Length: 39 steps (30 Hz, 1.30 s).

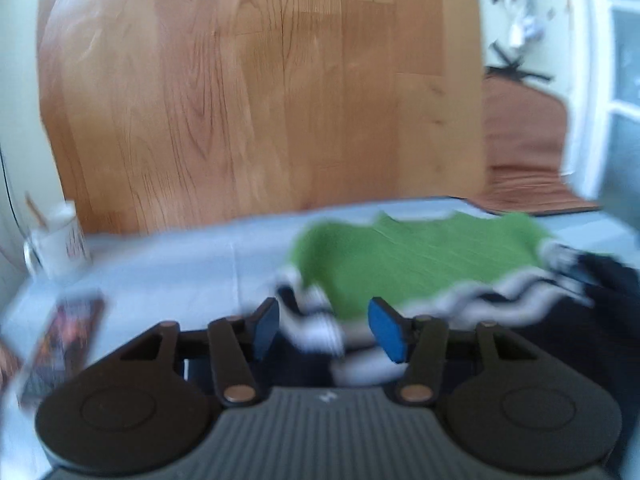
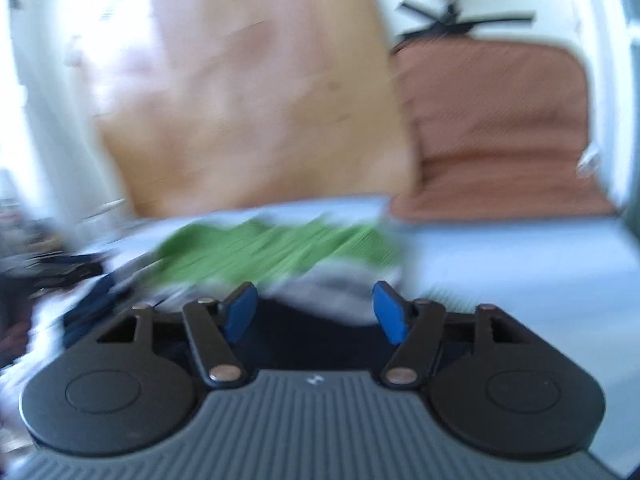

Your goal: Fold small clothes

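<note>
Left wrist view, blurred. At nine o'clock, a white cup (image 1: 60,236) standing on the pale sheet (image 1: 180,264); below it, toward eight o'clock, a dark patterned flat thing (image 1: 64,340), too smeared to name. Behind, from eleven to one o'clock, a wooden board (image 1: 260,88) upright. Low at six o'clock, left gripper (image 1: 324,330), blue pads (image 1: 386,332) spread wide with nothing pinched; striped white-and-dark cloth (image 1: 320,332) lying in the gap, contact not clear. At three o'clock from the pads, green garment (image 1: 420,260) spread flat on the sheet, striped hem toward the camera, dark clothing (image 1: 600,312) just beside its right edge. At two o'clock, a brown cushion (image 1: 524,140).

Right wrist view, more blurred. At nine o'clock, dark clutter, unreadable. Just right of it, the green garment (image 2: 272,252) on the pale sheet (image 2: 520,264), at twelve o'clock from the right gripper (image 2: 314,312). Pads (image 2: 390,312) held apart, gripping nothing; grey and dark cloth beneath the gap. Wooden board (image 2: 260,100) behind; brown cushion (image 2: 500,120) at two o'clock.
</note>
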Each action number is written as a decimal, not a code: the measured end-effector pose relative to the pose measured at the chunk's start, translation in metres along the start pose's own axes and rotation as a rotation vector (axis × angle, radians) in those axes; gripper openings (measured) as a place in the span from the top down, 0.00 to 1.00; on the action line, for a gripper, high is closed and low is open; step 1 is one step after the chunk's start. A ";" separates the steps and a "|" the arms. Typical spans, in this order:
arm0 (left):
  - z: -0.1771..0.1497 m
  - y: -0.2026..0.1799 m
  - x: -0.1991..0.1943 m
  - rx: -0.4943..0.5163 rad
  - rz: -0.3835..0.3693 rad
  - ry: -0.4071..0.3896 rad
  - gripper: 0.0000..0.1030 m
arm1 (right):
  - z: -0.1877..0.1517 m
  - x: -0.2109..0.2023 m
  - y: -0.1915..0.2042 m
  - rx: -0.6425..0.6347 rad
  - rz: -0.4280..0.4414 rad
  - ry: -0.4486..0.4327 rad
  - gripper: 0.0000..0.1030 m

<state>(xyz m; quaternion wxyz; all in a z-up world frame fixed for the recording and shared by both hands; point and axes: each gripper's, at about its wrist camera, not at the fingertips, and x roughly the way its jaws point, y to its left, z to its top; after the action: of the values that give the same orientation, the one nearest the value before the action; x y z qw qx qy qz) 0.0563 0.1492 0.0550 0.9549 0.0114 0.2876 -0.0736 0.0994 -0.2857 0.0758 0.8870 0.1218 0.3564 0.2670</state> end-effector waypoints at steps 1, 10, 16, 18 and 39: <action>-0.012 0.006 -0.014 -0.031 -0.051 0.023 0.48 | -0.014 -0.010 0.002 0.004 0.049 0.016 0.33; -0.086 0.011 -0.057 -0.265 -0.358 0.189 0.39 | -0.065 0.003 0.032 -0.083 0.150 0.154 0.33; -0.074 -0.006 -0.044 -0.276 -0.373 0.179 0.89 | -0.039 0.020 0.037 -0.092 0.223 0.183 0.82; -0.053 -0.002 -0.045 -0.293 -0.384 0.117 0.89 | -0.021 0.019 0.037 -0.044 0.215 0.138 0.82; -0.018 0.029 0.007 -0.482 -0.341 0.090 0.28 | -0.023 0.042 -0.003 0.312 0.169 0.062 0.44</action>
<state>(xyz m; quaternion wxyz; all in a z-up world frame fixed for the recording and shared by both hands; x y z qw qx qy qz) 0.0560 0.1780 0.0354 0.8902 -0.2607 0.3366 -0.1623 0.1100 -0.2644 0.0342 0.8203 0.2793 0.4091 0.2857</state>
